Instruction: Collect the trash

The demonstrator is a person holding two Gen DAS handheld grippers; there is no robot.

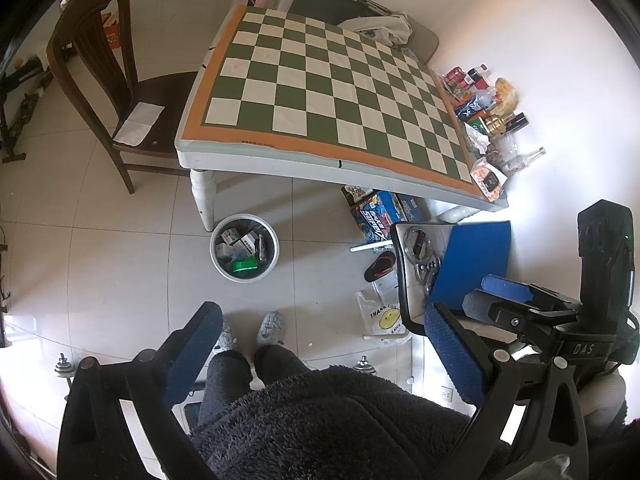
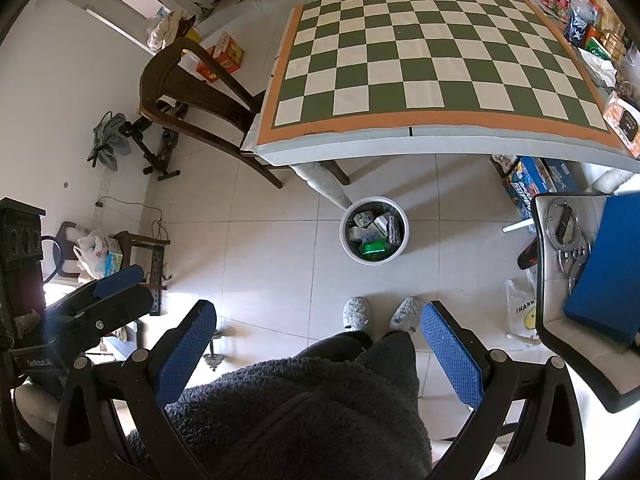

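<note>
Trash is sitting in a white bin [image 2: 374, 230] on the floor, just in front of my slippers [image 2: 356, 312] and next to a table leg [image 2: 326, 184]. I am seeing little boxes and a green wrapper inside it. More stuff that looks like trash is piling up on the far right edge of the checkered table [image 1: 320, 92]: snack packs, bottles and wrappers [image 1: 486, 116]. The rest of the table top is looking bare.

I am holding my left gripper [image 1: 320, 352] up high and its blue fingers are spread wide, holding nothing. My right gripper [image 2: 318, 354] is doing the same, wide and holding nothing.

I am thinking the next job is reaching over to that pile. Things could go wrong there. The pile is crowding the table edge, so a bump could be knocking a glass bottle [image 1: 528, 158] off onto the hard floor. Thin wrappers could be slipping out of my fingers. The chair on the right [image 2: 576, 332] with the blue pad [image 2: 608, 272] is standing close, so my right arm could be hitting it.
</note>
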